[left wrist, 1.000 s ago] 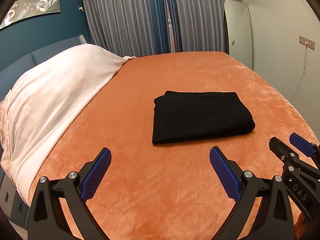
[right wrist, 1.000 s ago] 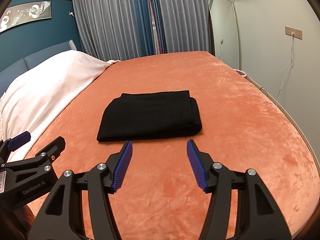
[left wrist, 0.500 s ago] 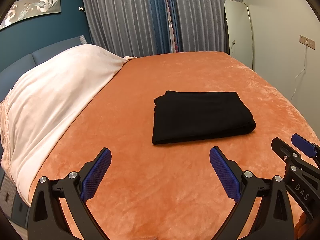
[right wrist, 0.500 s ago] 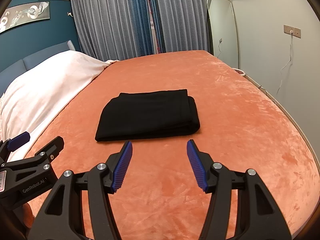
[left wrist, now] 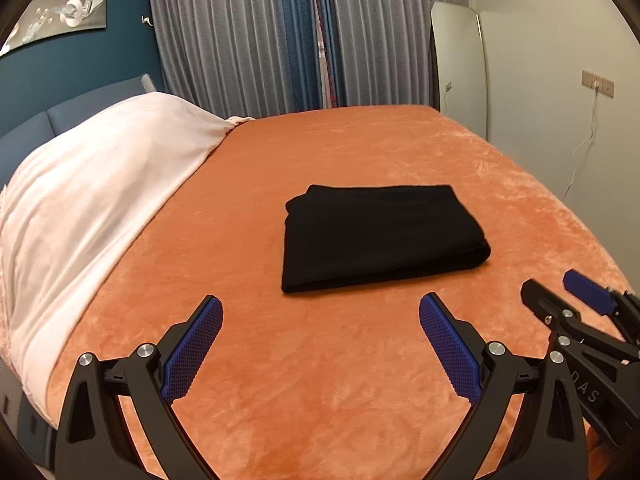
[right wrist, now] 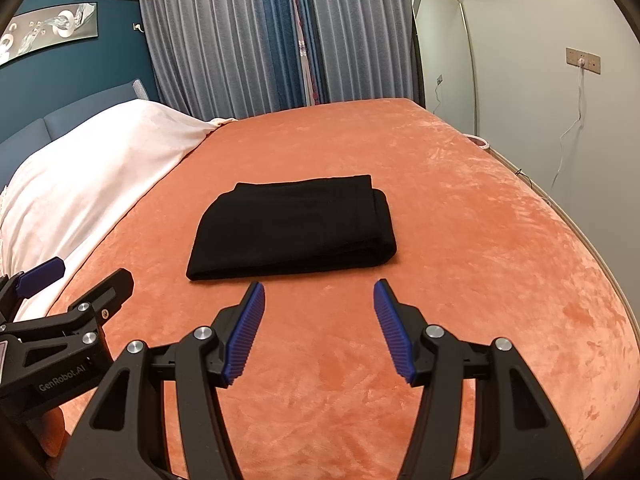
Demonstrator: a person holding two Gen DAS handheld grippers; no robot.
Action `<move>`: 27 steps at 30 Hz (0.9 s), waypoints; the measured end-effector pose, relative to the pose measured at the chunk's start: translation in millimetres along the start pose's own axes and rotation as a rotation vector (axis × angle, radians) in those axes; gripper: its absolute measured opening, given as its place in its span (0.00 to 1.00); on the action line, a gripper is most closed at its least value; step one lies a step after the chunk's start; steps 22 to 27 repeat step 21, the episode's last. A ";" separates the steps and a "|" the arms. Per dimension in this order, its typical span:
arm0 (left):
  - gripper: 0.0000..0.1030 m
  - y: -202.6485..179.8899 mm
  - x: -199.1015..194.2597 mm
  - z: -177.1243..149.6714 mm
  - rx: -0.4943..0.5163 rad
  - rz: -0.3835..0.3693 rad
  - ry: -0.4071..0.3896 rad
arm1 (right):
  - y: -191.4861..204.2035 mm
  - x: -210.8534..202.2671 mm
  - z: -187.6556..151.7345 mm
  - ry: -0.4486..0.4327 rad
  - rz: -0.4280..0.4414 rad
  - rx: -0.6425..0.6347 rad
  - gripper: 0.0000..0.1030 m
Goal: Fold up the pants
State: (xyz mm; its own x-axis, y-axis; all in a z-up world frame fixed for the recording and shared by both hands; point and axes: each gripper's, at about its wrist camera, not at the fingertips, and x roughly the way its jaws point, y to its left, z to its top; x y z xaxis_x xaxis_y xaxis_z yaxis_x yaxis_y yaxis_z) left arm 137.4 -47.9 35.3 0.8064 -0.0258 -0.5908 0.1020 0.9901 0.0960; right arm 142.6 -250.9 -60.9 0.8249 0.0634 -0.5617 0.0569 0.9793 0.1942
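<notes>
The black pants (left wrist: 380,236) lie folded into a compact rectangle in the middle of the orange bed (left wrist: 320,360); they also show in the right wrist view (right wrist: 292,228). My left gripper (left wrist: 320,312) is open and empty, held back from the near edge of the pants. My right gripper (right wrist: 318,292) is open and empty, just short of the pants' near edge. Each gripper shows at the side of the other's view: the right one (left wrist: 560,296) and the left one (right wrist: 80,280).
A white blanket (left wrist: 92,200) covers the left side of the bed by the blue headboard. Grey and blue curtains (left wrist: 300,40) hang behind. A mirror (left wrist: 460,68) leans on the right wall, with a socket and a hanging cable (right wrist: 576,112).
Both grippers have drifted back and a little sideways from the pants. The pants have not moved, and both grippers stay open.
</notes>
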 end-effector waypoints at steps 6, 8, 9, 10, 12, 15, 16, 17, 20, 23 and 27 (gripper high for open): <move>0.95 5.5 0.9 -2.5 -0.090 -0.110 -0.008 | -3.2 1.9 -1.2 0.006 -0.002 0.005 0.55; 0.95 6.1 1.6 -3.5 -0.103 -0.125 -0.008 | -3.9 1.6 -1.8 0.004 -0.007 0.006 0.60; 0.95 5.7 2.1 -3.8 -0.103 -0.128 -0.006 | -4.0 1.5 -1.7 0.004 -0.007 0.005 0.60; 0.95 4.3 1.2 -4.8 -0.097 -0.119 -0.012 | -4.3 1.6 -1.8 0.004 -0.005 0.004 0.60; 0.95 -1.2 -3.4 -7.1 -0.065 -0.045 -0.050 | -5.4 2.0 -1.9 0.004 -0.006 0.005 0.60; 0.95 -11.2 -1.2 -8.2 0.005 0.062 -0.030 | -6.6 2.1 -2.3 0.004 -0.007 0.007 0.60; 0.95 -12.3 1.8 -8.3 0.017 0.086 -0.003 | -7.0 2.0 -2.8 0.004 -0.009 0.008 0.60; 0.95 -13.4 4.0 -9.6 0.032 0.101 0.015 | -7.5 1.5 -3.5 0.004 -0.009 0.009 0.60; 0.95 -13.8 6.2 -16.1 0.053 0.117 0.035 | -10.0 1.1 -5.4 0.007 -0.011 0.010 0.60; 0.95 -13.6 6.7 -18.1 0.057 0.111 0.041 | -10.7 1.4 -6.0 0.009 -0.012 0.010 0.60; 0.95 -13.6 6.7 -18.1 0.057 0.111 0.041 | -10.7 1.4 -6.0 0.009 -0.012 0.010 0.60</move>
